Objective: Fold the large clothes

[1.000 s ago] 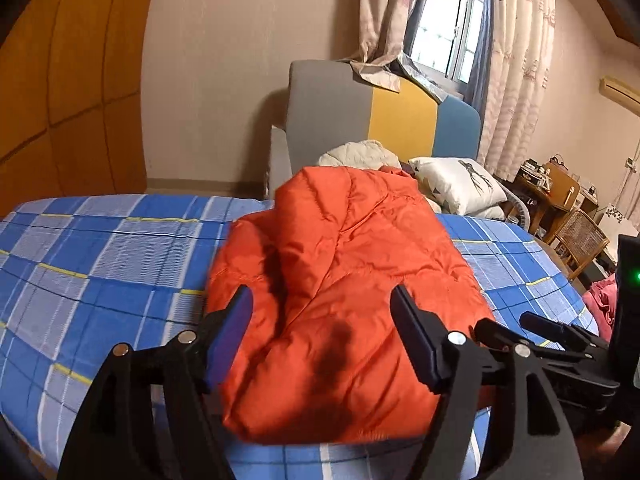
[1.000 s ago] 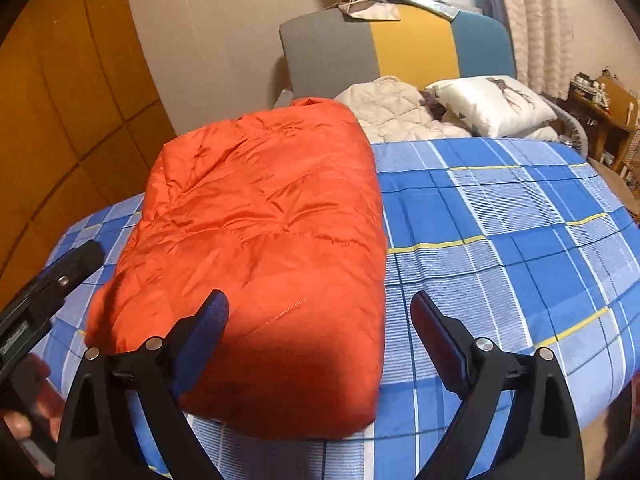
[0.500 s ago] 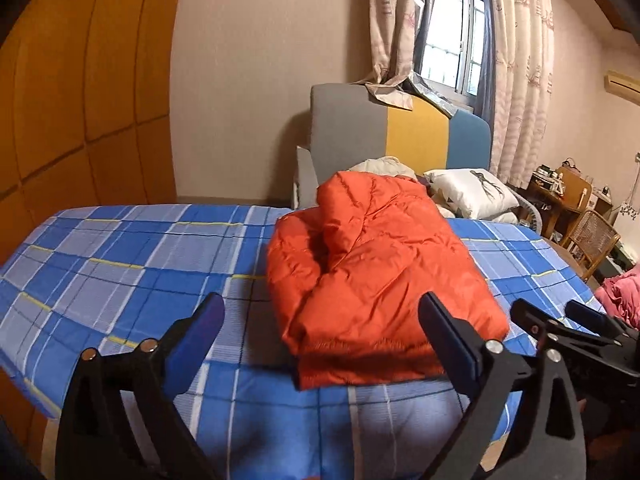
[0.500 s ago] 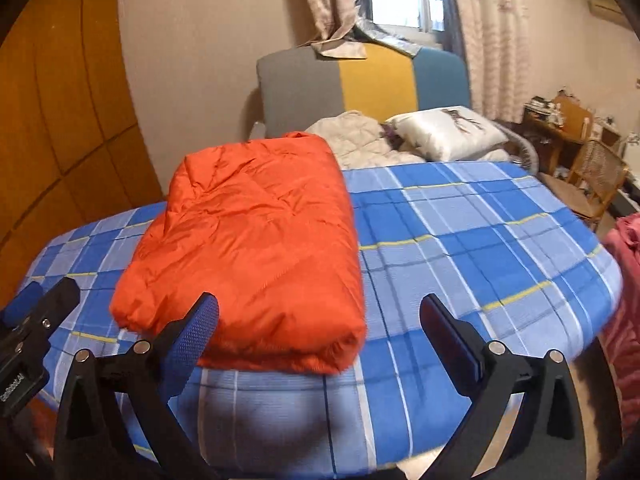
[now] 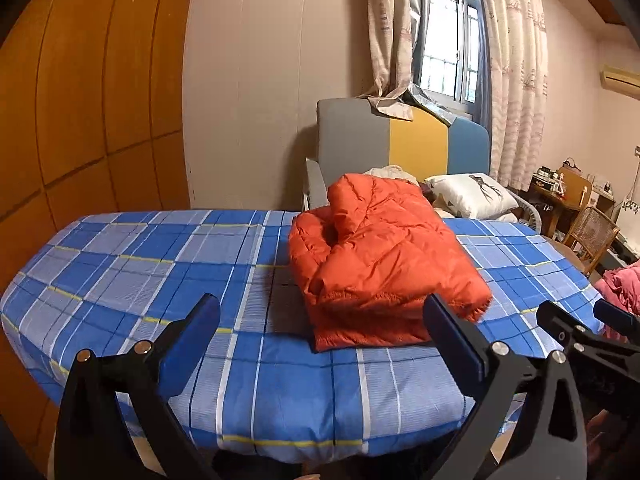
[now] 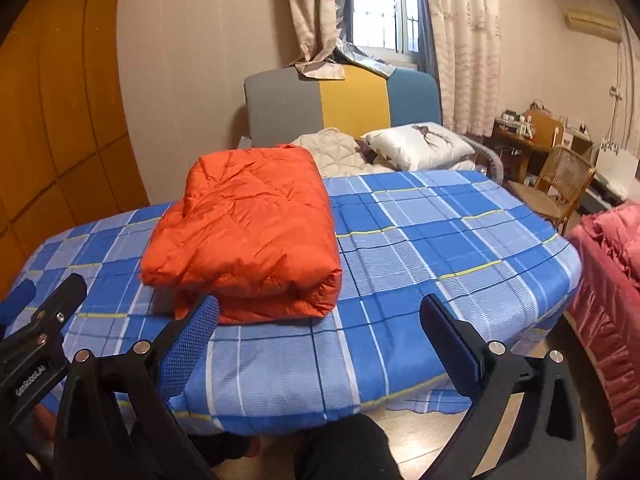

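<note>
Both the left gripper (image 5: 320, 328) and the right gripper (image 6: 320, 326) gape wide, empty, short of the bed's (image 5: 140, 264) near edge. On its checked sheet lies the folded orange jacket (image 5: 384, 264), puffy and quilted, long axis running toward the headboard (image 5: 400, 140), bare sheet either side.

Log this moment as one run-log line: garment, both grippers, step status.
garment: orange puffer jacket folded, lying on plaid-covered table | left gripper: open, empty | right gripper: open, empty | status: fold looks done
</note>
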